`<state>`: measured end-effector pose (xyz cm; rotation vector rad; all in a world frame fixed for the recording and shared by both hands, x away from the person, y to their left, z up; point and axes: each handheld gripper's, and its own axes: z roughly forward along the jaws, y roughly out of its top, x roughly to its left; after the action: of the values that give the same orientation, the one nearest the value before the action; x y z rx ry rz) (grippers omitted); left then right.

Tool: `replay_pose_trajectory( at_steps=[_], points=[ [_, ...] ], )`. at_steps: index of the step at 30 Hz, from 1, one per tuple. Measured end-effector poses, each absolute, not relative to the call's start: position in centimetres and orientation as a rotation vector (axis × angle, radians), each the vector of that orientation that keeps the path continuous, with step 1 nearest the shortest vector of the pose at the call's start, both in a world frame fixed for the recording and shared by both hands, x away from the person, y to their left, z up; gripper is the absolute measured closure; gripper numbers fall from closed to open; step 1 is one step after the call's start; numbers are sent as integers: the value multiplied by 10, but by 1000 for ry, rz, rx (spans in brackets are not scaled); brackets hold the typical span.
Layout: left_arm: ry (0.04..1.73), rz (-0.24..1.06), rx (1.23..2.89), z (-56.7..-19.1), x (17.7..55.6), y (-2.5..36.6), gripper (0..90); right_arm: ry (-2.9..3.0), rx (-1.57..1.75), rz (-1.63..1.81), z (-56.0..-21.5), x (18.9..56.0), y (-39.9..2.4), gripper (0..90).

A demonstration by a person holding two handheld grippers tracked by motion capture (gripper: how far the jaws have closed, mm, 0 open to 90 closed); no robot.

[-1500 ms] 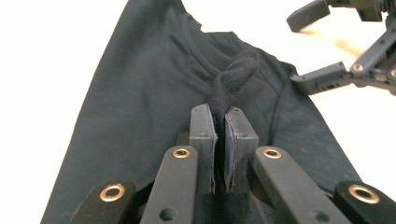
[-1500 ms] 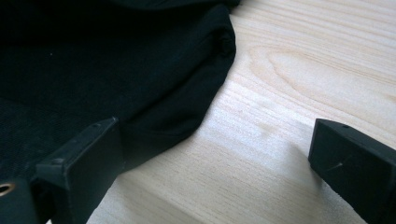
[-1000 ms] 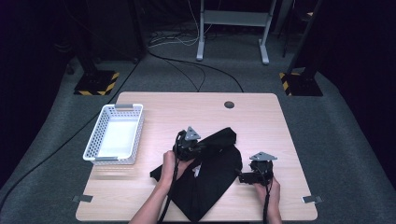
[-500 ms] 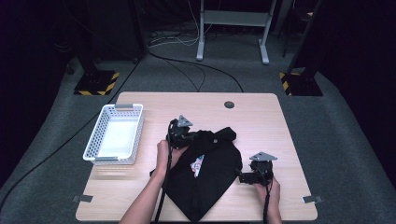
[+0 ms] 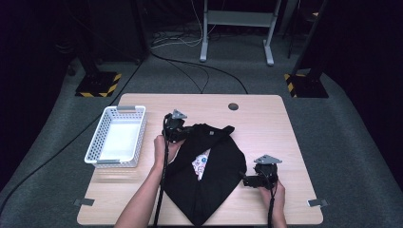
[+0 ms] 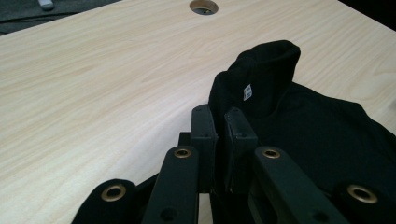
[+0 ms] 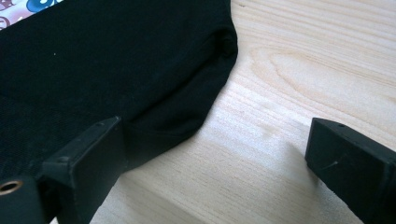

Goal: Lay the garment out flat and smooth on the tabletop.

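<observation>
A black garment [image 5: 214, 185] lies crumpled on the wooden table [image 5: 266, 128], with a printed patch [image 5: 201, 162] showing in a fold. My left gripper [image 5: 184, 129] is at the garment's far left corner, shut on a pinch of the black fabric. In the left gripper view the jaws [image 6: 223, 135] stand together around the cloth, and a raised fold with a small white label [image 6: 247, 92] lies just ahead. My right gripper [image 5: 247, 180] rests open at the garment's right edge. In the right gripper view [image 7: 215, 158] its left jaw lies over the black hem; the right jaw is over bare wood.
A white plastic basket [image 5: 116, 137] stands at the table's left side, close to my left hand. A round cable hole [image 5: 233, 106] sits near the far edge. Cables and stand legs [image 5: 237, 28] are on the floor beyond the table.
My left gripper has moved away and to the left, dragging the garment's corner with it. The cloth has spread and the printed patch has come into sight. The right gripper has stayed put.
</observation>
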<state>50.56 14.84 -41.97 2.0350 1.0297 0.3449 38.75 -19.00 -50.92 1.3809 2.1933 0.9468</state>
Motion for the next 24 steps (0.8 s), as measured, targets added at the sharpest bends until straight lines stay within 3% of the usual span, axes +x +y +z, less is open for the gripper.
replay_pose_trajectory(
  at_steps=[19, 24],
  points=[
    [1114, 407, 1994, -413, 532, 168, 839, 2193, 1379, 947, -509, 387, -190, 49],
    [1169, 478, 2015, -416, 539, 173, 834, 2195, 1381, 952, -509, 387, -190, 52]
  ],
)
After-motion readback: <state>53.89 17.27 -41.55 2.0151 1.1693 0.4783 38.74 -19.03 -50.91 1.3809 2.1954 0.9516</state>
